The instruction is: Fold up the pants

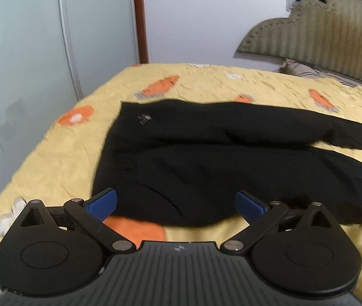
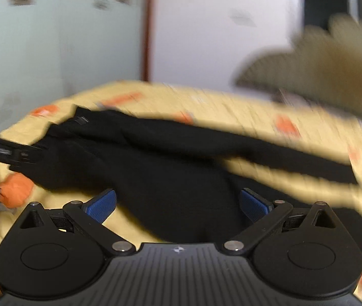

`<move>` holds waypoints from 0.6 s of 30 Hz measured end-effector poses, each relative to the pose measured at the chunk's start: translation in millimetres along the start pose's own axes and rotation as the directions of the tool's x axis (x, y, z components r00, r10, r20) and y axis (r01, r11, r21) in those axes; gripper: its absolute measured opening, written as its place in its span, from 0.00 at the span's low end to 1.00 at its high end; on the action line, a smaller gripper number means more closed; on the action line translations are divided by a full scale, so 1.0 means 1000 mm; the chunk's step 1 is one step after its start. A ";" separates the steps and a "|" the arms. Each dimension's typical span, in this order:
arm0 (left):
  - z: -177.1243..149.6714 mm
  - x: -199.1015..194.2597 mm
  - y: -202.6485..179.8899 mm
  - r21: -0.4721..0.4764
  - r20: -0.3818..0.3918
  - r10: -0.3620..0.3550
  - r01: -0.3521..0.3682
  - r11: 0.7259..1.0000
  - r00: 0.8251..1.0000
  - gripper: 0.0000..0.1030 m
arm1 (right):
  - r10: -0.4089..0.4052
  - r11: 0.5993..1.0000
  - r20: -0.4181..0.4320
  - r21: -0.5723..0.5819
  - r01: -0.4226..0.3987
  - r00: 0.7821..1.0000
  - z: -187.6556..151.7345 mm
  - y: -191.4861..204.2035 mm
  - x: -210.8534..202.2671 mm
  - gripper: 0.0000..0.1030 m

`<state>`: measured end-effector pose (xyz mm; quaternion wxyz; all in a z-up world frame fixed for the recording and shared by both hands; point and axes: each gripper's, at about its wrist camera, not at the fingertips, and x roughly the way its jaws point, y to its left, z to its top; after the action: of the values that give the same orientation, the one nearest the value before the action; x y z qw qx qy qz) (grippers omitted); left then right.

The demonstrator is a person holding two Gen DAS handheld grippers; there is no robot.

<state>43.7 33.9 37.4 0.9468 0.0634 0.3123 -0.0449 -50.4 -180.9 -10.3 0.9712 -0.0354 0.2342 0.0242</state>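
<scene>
Because the black pants [image 1: 206, 153] lay spread on the yellow bedspread [image 1: 53, 158] with the two legs parted toward the headboard [image 1: 333, 38], a grip on only the top layer could have dragged one leg and wrinkled the fold. Both the left gripper [image 1: 175, 204] and the right gripper [image 2: 178, 204] hovered low at the near edge of the pants, on the side away from the headboard. Each had its blue fingers wide apart and held nothing.
</scene>
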 end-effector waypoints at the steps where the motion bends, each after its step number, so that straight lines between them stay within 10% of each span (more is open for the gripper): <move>1: 0.004 0.005 0.004 0.001 -0.004 0.005 -0.005 1.000 1.000 0.98 | 0.028 0.998 0.048 -0.057 -0.025 0.998 0.009 0.005 0.003 1.00; 6: 0.030 0.035 0.035 -0.017 -0.012 0.051 -0.051 0.999 0.999 0.98 | 0.120 0.948 0.137 -0.311 -0.072 0.983 0.062 0.030 0.059 1.00; 13: 0.062 0.082 0.086 -0.086 -0.089 0.036 -0.044 0.995 0.995 0.96 | 0.304 0.898 -0.046 -0.320 -0.303 0.951 0.124 0.043 0.202 1.00; 18: 0.081 0.110 0.112 -0.182 -0.113 0.054 -0.074 0.980 0.992 0.97 | 0.444 0.818 -0.164 -0.328 -0.473 0.881 0.152 0.058 0.285 1.00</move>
<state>193.2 127.5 46.9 0.9313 -0.0130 0.3634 0.0185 268.4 -101.9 -8.9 0.9035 -0.1551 0.2661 0.2979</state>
